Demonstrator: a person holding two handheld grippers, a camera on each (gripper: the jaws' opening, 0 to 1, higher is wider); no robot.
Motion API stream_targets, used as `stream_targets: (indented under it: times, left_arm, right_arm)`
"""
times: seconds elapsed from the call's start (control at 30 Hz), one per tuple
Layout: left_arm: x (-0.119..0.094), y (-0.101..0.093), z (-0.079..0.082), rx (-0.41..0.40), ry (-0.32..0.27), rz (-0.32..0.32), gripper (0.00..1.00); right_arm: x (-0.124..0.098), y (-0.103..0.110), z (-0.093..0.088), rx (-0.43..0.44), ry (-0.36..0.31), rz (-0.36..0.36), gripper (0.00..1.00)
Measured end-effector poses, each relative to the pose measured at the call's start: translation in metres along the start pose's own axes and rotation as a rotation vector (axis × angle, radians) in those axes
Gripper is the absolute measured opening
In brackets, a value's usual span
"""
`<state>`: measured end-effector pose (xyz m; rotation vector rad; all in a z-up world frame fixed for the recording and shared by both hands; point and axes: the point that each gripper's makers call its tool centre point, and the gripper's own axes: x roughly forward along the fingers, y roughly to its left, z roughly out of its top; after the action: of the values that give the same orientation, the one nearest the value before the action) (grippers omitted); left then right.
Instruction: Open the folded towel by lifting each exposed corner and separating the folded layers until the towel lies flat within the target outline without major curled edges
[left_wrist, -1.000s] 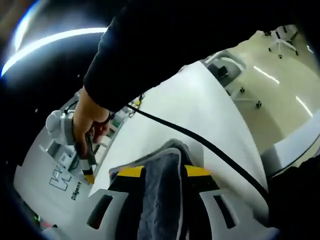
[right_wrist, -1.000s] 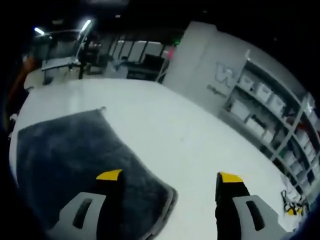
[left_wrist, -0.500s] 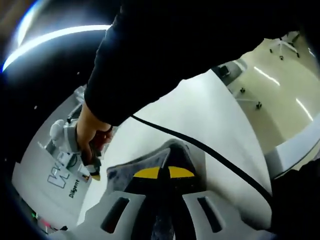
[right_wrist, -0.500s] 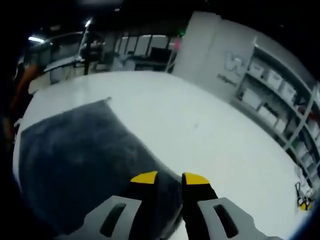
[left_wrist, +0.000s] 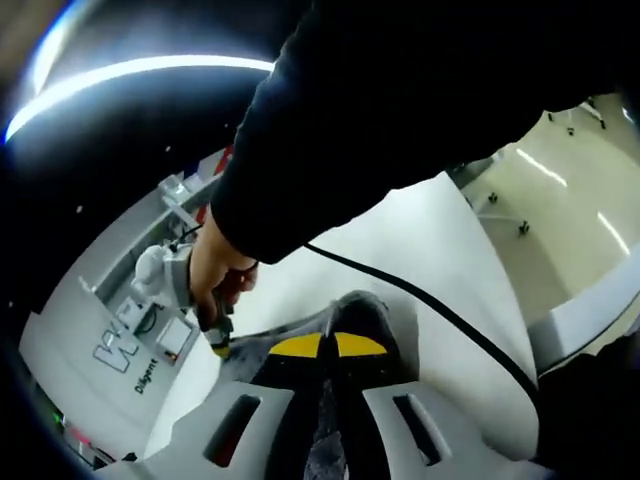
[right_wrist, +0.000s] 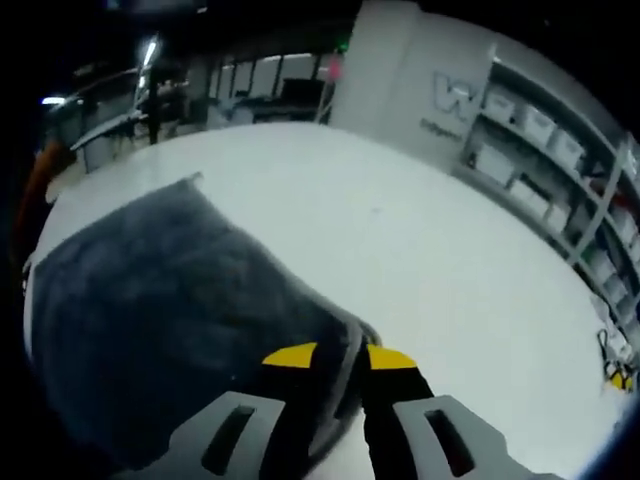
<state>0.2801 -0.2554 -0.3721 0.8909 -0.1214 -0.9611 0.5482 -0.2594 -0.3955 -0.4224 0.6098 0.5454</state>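
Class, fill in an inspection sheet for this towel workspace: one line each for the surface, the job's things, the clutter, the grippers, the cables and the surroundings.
Surface: white table, bare beside the towel.
Job's things: dark grey towel lying on the table, one corner pinched at each gripper; target outline not discernible.
Clutter: nothing seen on the table.
Grippers: left gripper shut on the towel's edge; right gripper shut on the near corner, held in a person's hand.
Cables: black cable running across the table.
Surroundings: shelves with bins, grey wall panel with a logo, office chair on the floor.
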Motion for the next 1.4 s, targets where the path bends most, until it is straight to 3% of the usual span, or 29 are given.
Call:
stream_targets:
  times: [0.17, 0.53, 0.9, 1.07, 1.4]
  left_arm:
    - [-0.002, 0.001, 0.003, -0.010, -0.016, 0.000, 0.02]
    - [-0.009, 0.006, 0.005, -0.046, -0.031, 0.003, 0.01]
    - [-0.037, 0.031, 0.009, -0.153, -0.083, 0.026, 0.01]
    - [-0.056, 0.050, 0.001, -0.230, -0.094, 0.048, 0.01]
    - [-0.085, 0.085, -0.032, -0.368, -0.082, 0.101, 0.01]
  right_arm:
    - [-0.003, 0.000, 0.003, 0.007, -0.003, -0.002, 0.00]
    - [-0.010, 0.002, 0.013, 0.004, -0.006, -0.006, 0.00]
    - [-0.022, 0.012, 0.039, -0.027, 0.002, -0.023, 0.00]
    - [-0.022, 0.018, 0.053, -0.057, 0.033, -0.049, 0.00]
    - [-0.016, 0.033, 0.083, -0.032, 0.110, -0.099, 0.00]
